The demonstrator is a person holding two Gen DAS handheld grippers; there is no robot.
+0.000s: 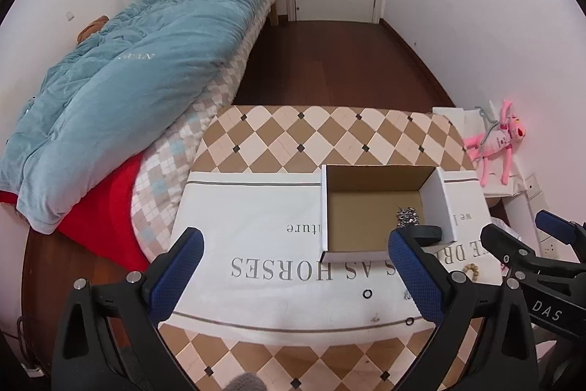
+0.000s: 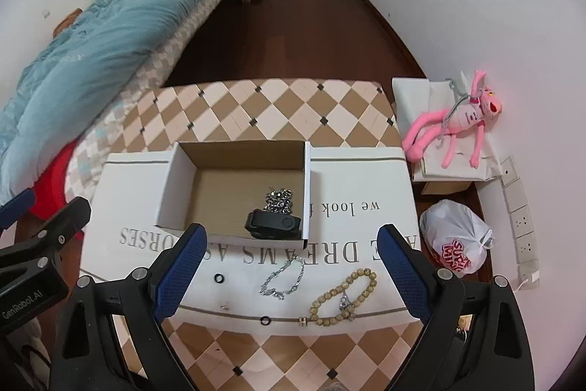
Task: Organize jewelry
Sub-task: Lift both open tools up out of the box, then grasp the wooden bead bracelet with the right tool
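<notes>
While both sets of tongs hang spread & empty above the near edge of the table (image 2: 293,105), we take stock. Left tongs (image 1: 293,270) and right tongs (image 2: 293,262) grip nothing, prob. between picks. The cardboard box (image 2: 234,152), white outside, raw brown inside, sits mid-table on a white printed cloth (image 2: 351,244); its open top suits dropping pieces in. Already inside, by its right wall: a heaped silver chain (image 2: 279,199) and a black matte clasp-like item (image 2: 273,224), touching each other. Still loose on the cloth nr the front edge: thin silver bracelet (image 2: 284,277), tan bead bracelet (image 2: 344,295) w/ a small metal charm, two black rings (image 2: 219,278). Fine links likely snag; beads roll.
</notes>
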